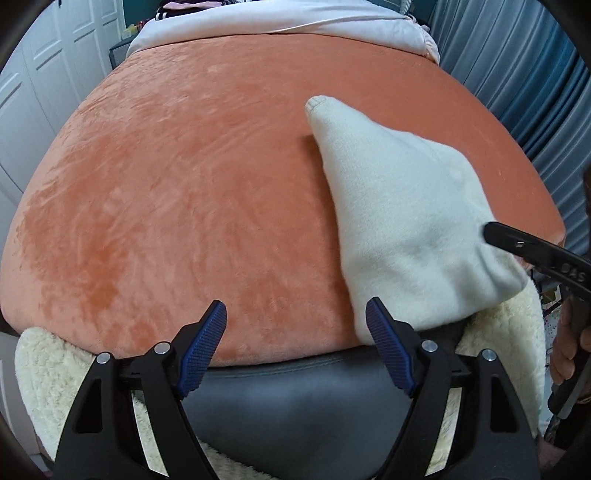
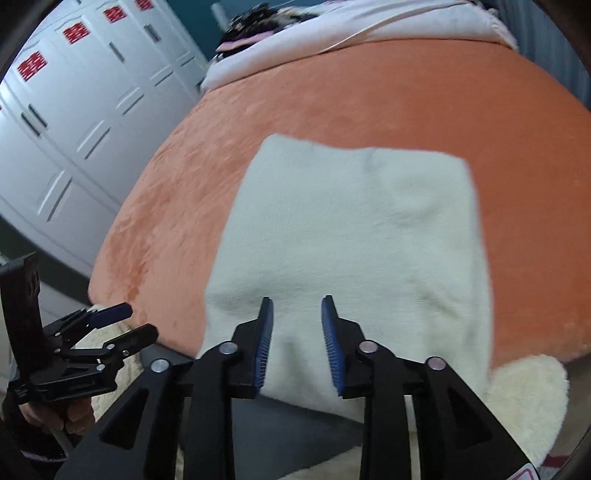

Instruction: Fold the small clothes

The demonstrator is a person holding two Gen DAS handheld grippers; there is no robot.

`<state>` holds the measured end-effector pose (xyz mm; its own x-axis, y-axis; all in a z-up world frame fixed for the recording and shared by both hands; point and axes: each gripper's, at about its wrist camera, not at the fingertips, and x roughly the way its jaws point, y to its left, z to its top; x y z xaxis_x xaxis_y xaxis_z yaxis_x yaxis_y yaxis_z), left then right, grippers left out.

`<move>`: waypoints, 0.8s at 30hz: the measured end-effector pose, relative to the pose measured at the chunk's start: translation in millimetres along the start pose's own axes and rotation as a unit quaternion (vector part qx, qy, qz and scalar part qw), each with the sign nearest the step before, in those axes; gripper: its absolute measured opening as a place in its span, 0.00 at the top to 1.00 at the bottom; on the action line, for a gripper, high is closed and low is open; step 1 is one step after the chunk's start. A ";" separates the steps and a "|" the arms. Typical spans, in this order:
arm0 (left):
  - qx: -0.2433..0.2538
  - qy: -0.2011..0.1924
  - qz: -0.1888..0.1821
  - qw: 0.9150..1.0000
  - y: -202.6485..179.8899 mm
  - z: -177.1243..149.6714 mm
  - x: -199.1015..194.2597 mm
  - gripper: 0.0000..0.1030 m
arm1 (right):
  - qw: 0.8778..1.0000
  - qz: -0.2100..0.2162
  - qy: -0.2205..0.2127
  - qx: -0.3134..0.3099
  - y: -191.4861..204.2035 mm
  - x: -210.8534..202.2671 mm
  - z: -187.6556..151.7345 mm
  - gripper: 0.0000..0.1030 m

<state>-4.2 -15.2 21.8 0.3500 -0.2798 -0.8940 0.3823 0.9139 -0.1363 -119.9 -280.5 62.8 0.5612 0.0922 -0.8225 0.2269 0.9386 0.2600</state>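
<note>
Orange plush covers the bed, with white wardrobe doors to one side, blue curtains to the other and a pale quilt bunched at the far end. On the near right part of the bed lies the task's thing, a cream knitted garment, folded into a rough rectangle; its near edge hangs over the bed's edge toward a grey seat padded with cream fleece.

The left tool hangs just off the garment's left edge, its blue pads wide apart with nothing between them, only orange plush showing in the gap. The right tool points down at the garment's near edge, its jaws partly open; the cream cloth shows between the pads, which do not press on it. A hand grips that tool's handle at the right margin of the left wrist view.
</note>
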 end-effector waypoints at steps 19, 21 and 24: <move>0.047 -0.010 -0.012 0.999 -74.9 39.9 35.1 0.17 | 0.996 -0.021 0.059 0.070 -93.3 39.4 -6.5 0.85; 0.049 -0.007 -0.004 0.999 -78.6 40.8 39.1 0.17 | 0.996 -0.017 0.049 0.076 -90.5 30.6 -1.7 0.77; 0.048 -0.007 -0.004 0.999 -82.1 42.3 40.3 0.16 | 0.996 -0.019 0.035 0.081 -94.1 23.1 3.1 0.62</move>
<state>14.6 -114.0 14.9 0.3571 -0.2922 -0.8872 0.4655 0.8791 -0.1022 -125.8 -367.7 21.0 0.4934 0.0863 -0.8655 0.3759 0.8762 0.3016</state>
